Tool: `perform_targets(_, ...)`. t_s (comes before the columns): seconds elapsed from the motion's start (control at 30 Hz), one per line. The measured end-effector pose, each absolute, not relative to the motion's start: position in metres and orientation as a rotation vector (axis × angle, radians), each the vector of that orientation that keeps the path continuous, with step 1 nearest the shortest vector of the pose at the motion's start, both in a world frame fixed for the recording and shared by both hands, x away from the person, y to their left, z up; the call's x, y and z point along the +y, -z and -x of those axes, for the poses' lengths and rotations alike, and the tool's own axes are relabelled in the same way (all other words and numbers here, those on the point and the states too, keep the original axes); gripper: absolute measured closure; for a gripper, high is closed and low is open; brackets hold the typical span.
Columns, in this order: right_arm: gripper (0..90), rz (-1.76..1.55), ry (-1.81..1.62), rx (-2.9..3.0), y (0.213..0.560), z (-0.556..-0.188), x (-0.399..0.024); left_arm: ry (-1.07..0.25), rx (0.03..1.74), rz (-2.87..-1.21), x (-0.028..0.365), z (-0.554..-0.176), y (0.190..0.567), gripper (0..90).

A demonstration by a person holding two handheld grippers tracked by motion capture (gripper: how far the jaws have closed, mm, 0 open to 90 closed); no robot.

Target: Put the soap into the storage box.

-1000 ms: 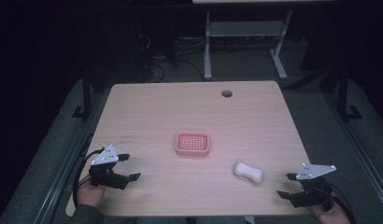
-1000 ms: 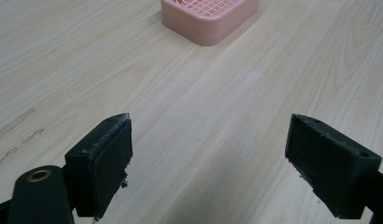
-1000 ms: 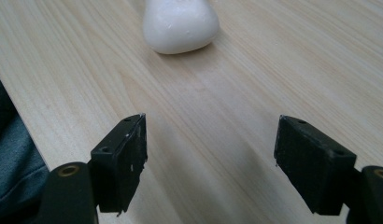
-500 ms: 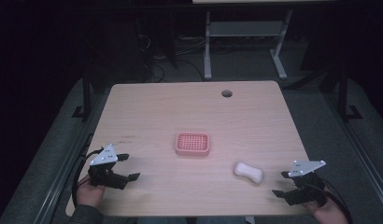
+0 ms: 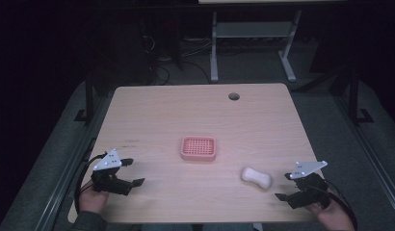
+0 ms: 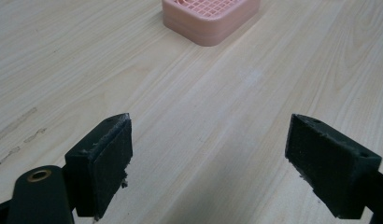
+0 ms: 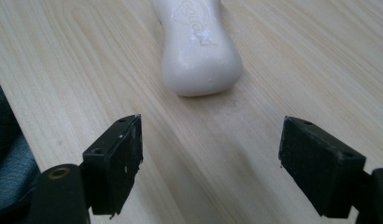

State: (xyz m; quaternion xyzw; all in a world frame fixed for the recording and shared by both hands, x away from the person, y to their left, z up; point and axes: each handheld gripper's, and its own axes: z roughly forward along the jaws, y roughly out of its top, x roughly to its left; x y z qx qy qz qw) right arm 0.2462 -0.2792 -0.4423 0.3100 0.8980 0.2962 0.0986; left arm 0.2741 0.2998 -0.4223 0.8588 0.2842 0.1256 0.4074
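The bar of soap (image 7: pixel 199 44) in front of your right gripper (image 7: pixel 208 172) carries raised lettering pressed into its top face, but in the right gripper view it runs off the upper edge at an angle and cannot be read. No other writing or label shows on anything on the table (image 5: pixel 162 115).

The pink soap dish (image 5: pixel 198 147) sits near the middle of the table, a low rounded-square tray with a grid of small openings in its top (the left gripper view shows that grid at close range (image 6: pixel 211 18)). Nothing lies in it.

The soap is a white, waisted bar lying flat on the bare wood, to the right of the dish and nearer to you, well apart from it (image 5: pixel 256 177). Your right gripper points at it from just beside its near end. Its jaws have just been opening and now stand wide, with only table between the pads; the soap is ahead of them, not touched.

Your left gripper (image 5: pixel 130 172) rests low at the near left part of the table, aimed towards the dish. Its jaws are spread wide too, and it holds nothing.
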Motion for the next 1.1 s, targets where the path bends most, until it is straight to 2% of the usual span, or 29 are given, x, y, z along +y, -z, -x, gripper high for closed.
perform_targets(0.73, 18.4, -0.852, -0.801, 2.725, 0.435, -0.264, -0.247, -0.318, 0.716, -2.162, 0.3, -0.274, 0.422, 14.8)
perform_targets(1.1, 22.3, -0.782, -0.759, 2.769, 0.432, -0.277, -0.225, -0.322, 0.719, -2.156, 0.302, -0.274, 0.421, 14.8)
